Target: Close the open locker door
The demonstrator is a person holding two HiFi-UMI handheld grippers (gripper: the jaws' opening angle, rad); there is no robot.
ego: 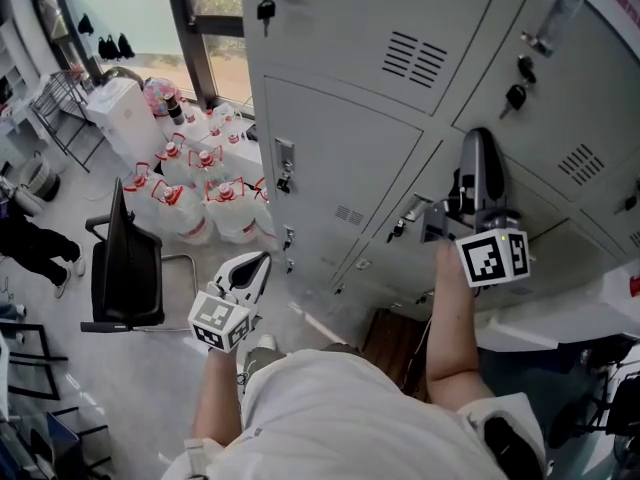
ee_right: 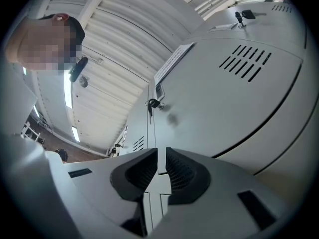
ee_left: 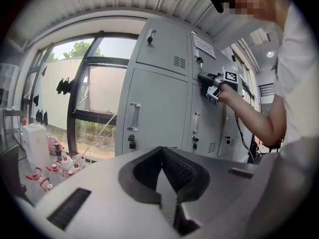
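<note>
A bank of grey lockers (ego: 340,148) fills the wall ahead. My right gripper (ego: 480,140) is raised against a locker door (ego: 520,108), its tips by the seam beside the door's handle (ego: 413,213). In the right gripper view the pads (ee_right: 182,171) stand a narrow slit apart with nothing pinched. Just beyond them are the door's seam and a key in its lock (ee_right: 154,103). That door (ee_right: 239,108) looks flush with its neighbours. My left gripper (ego: 256,264) hangs low by my side, shut and empty. The left gripper view shows the right gripper (ee_left: 212,86) on the lockers.
Several water jugs with red caps (ego: 200,193) stand on the floor at the left, by a white unit (ego: 125,118) and a window. A black chair (ego: 125,268) stands near my left side. Keys (ego: 266,10) hang from several locks.
</note>
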